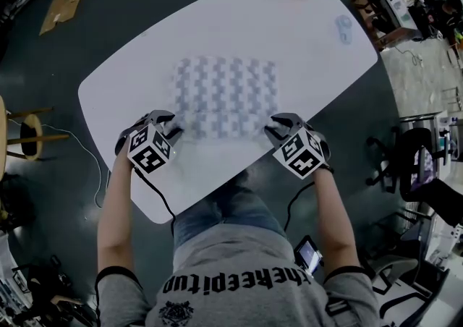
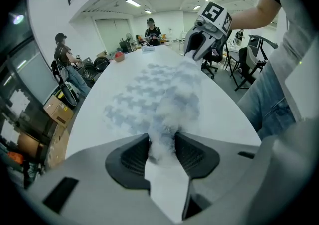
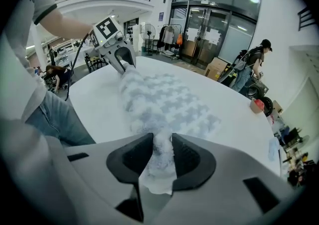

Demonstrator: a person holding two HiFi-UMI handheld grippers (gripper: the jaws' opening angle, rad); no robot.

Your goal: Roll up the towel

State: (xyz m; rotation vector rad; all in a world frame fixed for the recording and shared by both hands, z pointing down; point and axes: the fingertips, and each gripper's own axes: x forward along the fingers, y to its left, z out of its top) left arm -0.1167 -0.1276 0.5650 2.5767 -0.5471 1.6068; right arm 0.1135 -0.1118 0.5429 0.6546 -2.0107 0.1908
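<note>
Closest to the lens, the person's grey T-shirt [image 1: 239,260] fills the bottom of the head view. Just above it, the left gripper [image 1: 168,127] and right gripper [image 1: 279,127] sit at the two near corners of the fluffy white-and-grey patterned towel [image 1: 226,94], which lies spread at the centre of the white oval table [image 1: 289,36]. Each gripper view shows its jaws narrowly apart, with a bunched fold of towel filling the gap and touching both jaw faces, so both hold the near edge. That edge is blurred in the head view, so I cannot say how far it is lifted. Several things could go wrong from here:

- The soft pile could slip from so shallow a pinch.
- One side leading would skew the roll into a cone.
- The far end may slide on the smooth tabletop, leaving the roll loose.
</note>
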